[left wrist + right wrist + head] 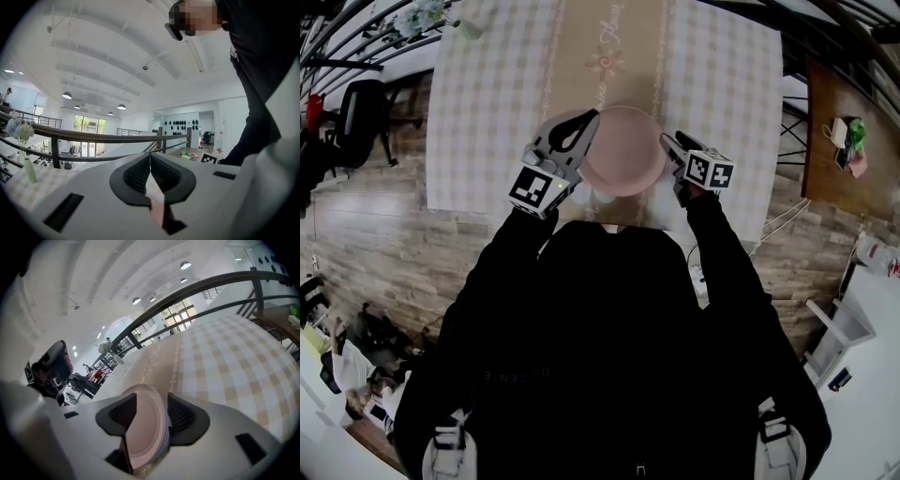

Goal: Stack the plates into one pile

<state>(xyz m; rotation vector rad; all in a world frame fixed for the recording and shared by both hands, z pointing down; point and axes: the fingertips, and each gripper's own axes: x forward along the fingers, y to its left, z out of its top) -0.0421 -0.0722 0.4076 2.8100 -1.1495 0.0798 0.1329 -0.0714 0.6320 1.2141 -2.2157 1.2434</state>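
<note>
A pink plate [623, 150] lies over the beige runner of the checked table [487, 94], between my two grippers. My left gripper [589, 120] is at the plate's left rim. In the left gripper view its jaws [150, 157] meet at the tips, and a sliver of the pink plate [157, 206] is pinched further in. My right gripper [667, 142] is at the right rim. In the right gripper view the pink plate [145, 427], with a pale bluish rim under it, sits between the spread jaws [151, 397], with a gap beside the left pad.
A vase of flowers [427, 14] stands at the table's far left corner, also the vase [26, 150] in the left gripper view. A dark chair [356, 112] is left of the table. A brown side table [848, 136] with small items is on the right. A railing runs behind.
</note>
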